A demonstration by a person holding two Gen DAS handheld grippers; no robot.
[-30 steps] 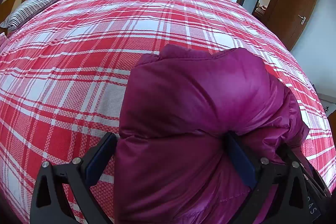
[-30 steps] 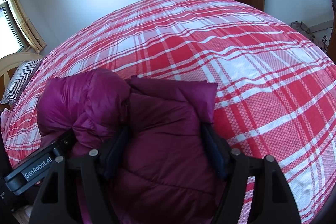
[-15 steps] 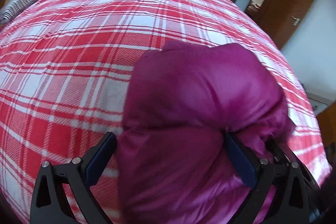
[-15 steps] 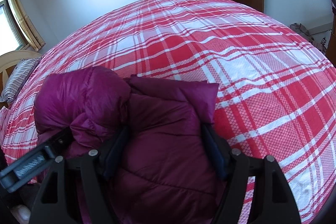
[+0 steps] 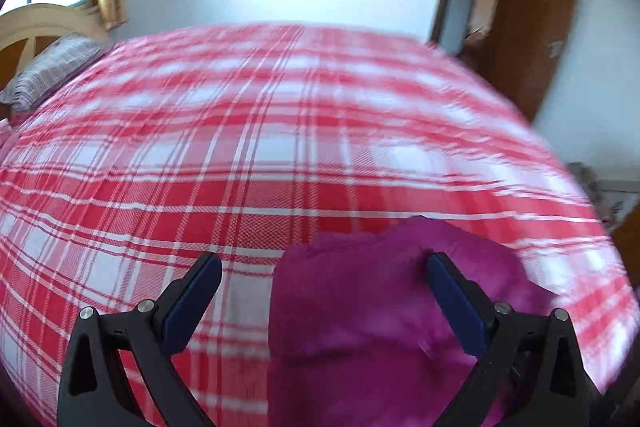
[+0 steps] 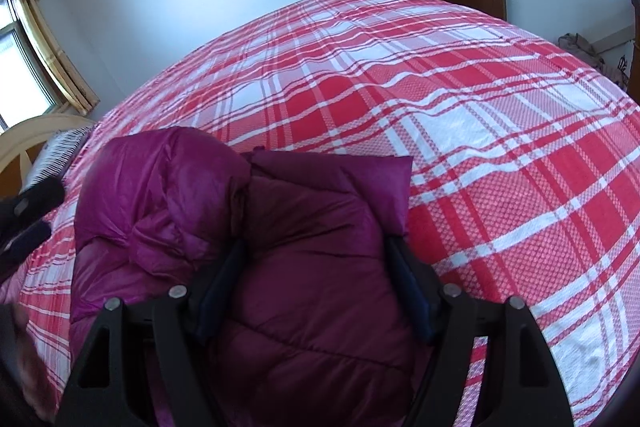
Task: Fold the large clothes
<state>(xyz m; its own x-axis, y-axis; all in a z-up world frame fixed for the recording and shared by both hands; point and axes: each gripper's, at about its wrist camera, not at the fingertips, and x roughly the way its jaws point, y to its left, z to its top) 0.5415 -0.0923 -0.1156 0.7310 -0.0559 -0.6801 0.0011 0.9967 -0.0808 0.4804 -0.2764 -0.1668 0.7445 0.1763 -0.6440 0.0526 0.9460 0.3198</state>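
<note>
Left gripper (image 5: 322,301): jaws wide, with nothing pressed between them. The left pad stands over bare bedspread; the right pad lies against the jacket's edge or just in front of it, and motion blur hides which.
Right gripper (image 6: 316,287): jaws set wide but filled, both pads pressed into the sides of a thick quilted bundle, so it holds the jacket.
Jacket (image 6: 248,227): a magenta puffer, bunched on the near edge of the bed. In the right wrist view it fills the lower centre and lower left; in the left wrist view only a lobe shows, lower right.
Bedspread (image 6: 480,115): red and white plaid, running away to the top of both frames.
Direction that matters: from the left gripper, the jacket lies to the right and below. Its puffed, free part bulges at centre left of the right wrist view, on the side where the left tool's dark body shows at the left edge.
Long axis: cannot tell; the garment is too crumpled.
Nearer hand: the right one, already on the cloth. In my judgement the left must come back down and to the right to regrasp.
</note>
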